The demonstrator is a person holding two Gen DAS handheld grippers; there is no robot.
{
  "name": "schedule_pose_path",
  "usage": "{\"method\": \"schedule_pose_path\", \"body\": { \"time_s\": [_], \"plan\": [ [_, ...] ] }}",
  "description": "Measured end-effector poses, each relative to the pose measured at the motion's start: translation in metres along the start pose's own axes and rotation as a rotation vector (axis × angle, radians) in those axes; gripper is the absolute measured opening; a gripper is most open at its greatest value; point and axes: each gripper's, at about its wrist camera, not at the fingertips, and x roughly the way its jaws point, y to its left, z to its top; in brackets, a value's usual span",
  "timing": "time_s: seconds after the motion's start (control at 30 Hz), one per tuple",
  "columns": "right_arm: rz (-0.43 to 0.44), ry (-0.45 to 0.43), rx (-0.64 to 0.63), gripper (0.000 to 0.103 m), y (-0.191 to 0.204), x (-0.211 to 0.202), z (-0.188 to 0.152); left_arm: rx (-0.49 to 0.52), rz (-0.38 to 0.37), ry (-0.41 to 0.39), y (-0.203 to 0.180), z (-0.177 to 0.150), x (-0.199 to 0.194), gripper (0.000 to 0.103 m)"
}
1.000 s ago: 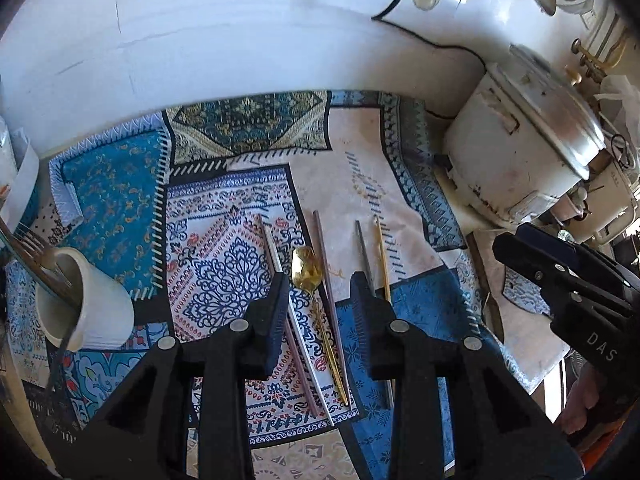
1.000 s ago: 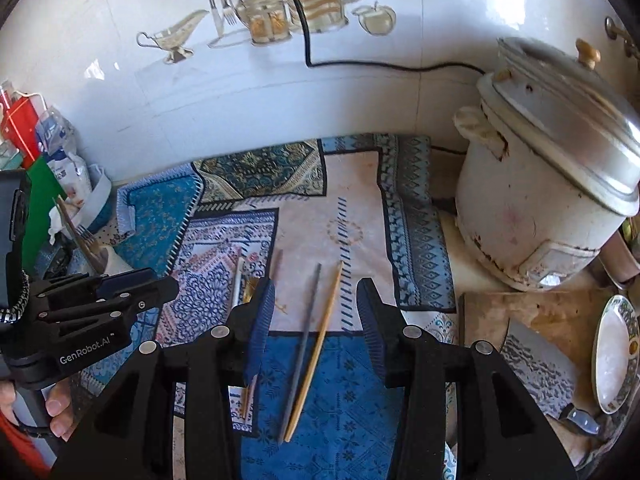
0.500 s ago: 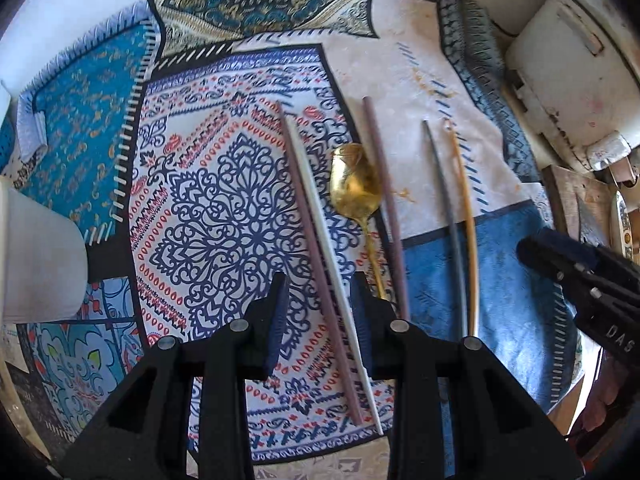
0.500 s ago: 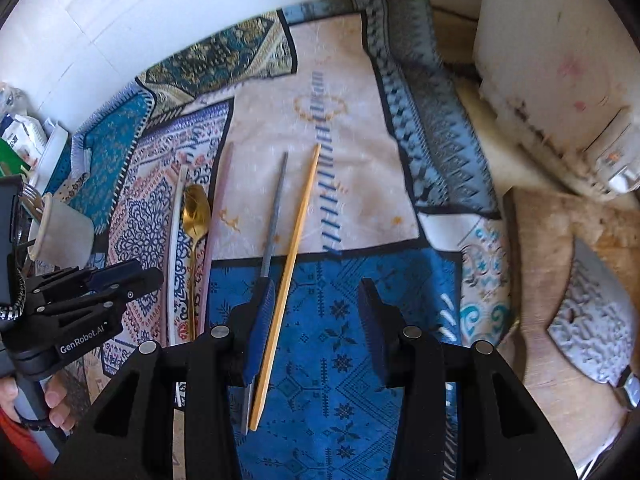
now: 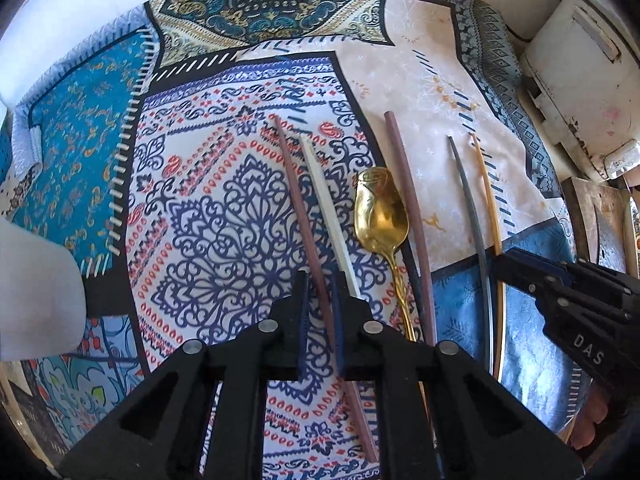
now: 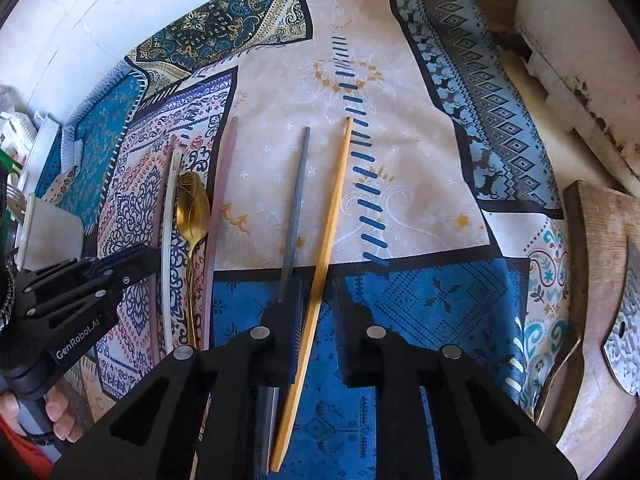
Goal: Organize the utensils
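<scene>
Several chopsticks and a gold spoon (image 5: pixel 382 216) lie side by side on a patterned mat (image 5: pixel 208 216). My left gripper (image 5: pixel 320 280) is low over the mat, its jaws narrowed around a brown chopstick (image 5: pixel 300 208); a white chopstick (image 5: pixel 328 208) lies just right of it. My right gripper (image 6: pixel 316 284) is low too, its jaws part-closed around a tan chopstick (image 6: pixel 332 208), with a grey chopstick (image 6: pixel 296 204) under the left finger. A second brown chopstick (image 6: pixel 220 208) lies beside the spoon (image 6: pixel 192 208).
A white cup (image 5: pixel 36 288) stands at the mat's left; it also shows in the right wrist view (image 6: pixel 48 232) holding forks. A white rice cooker (image 5: pixel 580 92) stands at the right. A wooden board (image 6: pixel 592 300) with a cleaver (image 6: pixel 628 340) lies at the far right.
Both grippers have dropped close to the mat and their jaws have narrowed, the left around the brown chopstick, the right around the tan one.
</scene>
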Motion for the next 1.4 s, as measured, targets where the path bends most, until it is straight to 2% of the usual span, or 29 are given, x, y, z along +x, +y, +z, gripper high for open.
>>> {"method": "schedule_pose_path", "body": {
  "time_s": [0.1, 0.3, 0.53, 0.87, 1.4],
  "plan": [
    [0.014, -0.013, 0.019, 0.009, -0.003, 0.002, 0.004, -0.004, -0.029, 0.001, 0.001, 0.006, 0.004, 0.008],
    [0.054, -0.012, 0.048, 0.006, -0.008, 0.007, 0.013, -0.071, -0.14, 0.049, 0.01, 0.018, 0.012, 0.004],
    [0.064, 0.001, 0.057, 0.005, -0.004, 0.004, 0.018, -0.078, -0.147, 0.072, 0.009, 0.018, 0.011, 0.003],
    [0.063, -0.072, 0.044, 0.005, -0.003, -0.034, 0.011, -0.056, -0.119, 0.002, 0.009, -0.013, -0.03, 0.002],
    [0.057, -0.241, -0.017, 0.005, 0.022, -0.103, 0.002, -0.007, -0.117, -0.177, -0.007, -0.031, -0.116, 0.001]
  ]
}}
